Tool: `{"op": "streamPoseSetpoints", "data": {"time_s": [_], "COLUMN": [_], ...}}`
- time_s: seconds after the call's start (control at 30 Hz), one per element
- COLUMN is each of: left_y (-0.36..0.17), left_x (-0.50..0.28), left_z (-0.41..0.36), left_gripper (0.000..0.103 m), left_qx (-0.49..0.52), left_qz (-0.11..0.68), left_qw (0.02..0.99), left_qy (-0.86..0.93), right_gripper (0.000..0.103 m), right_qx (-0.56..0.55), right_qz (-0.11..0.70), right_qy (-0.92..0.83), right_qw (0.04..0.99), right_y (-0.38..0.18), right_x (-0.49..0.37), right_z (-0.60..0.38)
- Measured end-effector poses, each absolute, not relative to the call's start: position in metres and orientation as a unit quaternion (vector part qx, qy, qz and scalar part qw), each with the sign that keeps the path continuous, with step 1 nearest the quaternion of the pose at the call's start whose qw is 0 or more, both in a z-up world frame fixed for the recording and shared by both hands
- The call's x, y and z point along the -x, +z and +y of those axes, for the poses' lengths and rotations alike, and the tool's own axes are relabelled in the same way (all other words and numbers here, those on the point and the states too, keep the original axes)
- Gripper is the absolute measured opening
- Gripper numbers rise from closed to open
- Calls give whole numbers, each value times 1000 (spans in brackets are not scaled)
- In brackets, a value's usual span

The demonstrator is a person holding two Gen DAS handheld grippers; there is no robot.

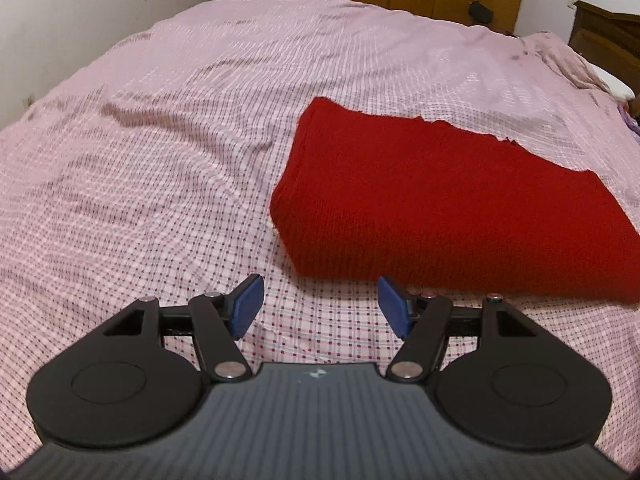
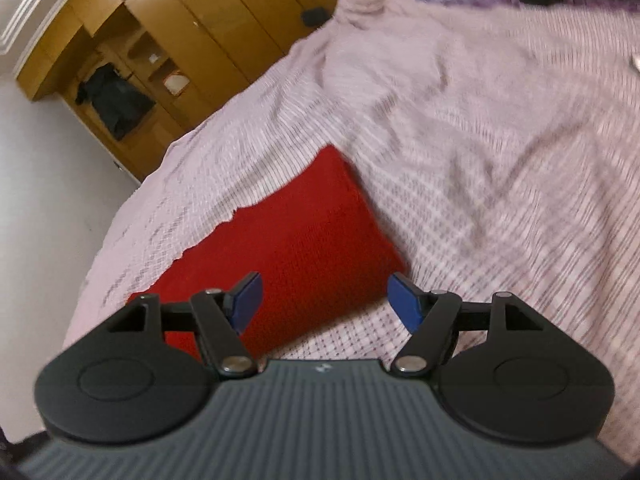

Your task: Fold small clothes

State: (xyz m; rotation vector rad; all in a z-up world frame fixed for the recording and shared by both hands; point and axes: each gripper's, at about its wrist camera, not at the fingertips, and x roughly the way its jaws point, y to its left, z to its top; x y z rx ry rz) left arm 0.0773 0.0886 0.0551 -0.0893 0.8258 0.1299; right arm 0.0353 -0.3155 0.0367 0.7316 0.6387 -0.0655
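A red knitted garment lies folded into a thick rectangle on the pink checked bedspread, at the right of the left wrist view. My left gripper is open and empty, just short of the garment's near edge and above the sheet. In the right wrist view the same red garment lies tilted in the middle. My right gripper is open and empty above its near corner, with its left blue pad over the red cloth and its right one over the sheet.
A wooden wardrobe stands beyond the bed, with a dark garment hanging in an open bay. A white wall runs along the left. A dark headboard and crumpled bedding are at the far right.
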Motion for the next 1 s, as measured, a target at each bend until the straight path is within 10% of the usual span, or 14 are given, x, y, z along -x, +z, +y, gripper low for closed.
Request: {"op": "streamPoseSetpoints", "data": {"time_s": [1.0], "left_y": [21], "left_x": [-101], "left_z": [93], "left_gripper": [70], "left_qx": [45], "left_qz": [438], "left_qw": [896], "left_qy": [67], "right_gripper": [84], "right_qx": [-418], "right_qz": [297], "right_qy": [-13], "right_qw": [859], "right_y": [-8], "right_x": [-63], "right_z": [-283]}}
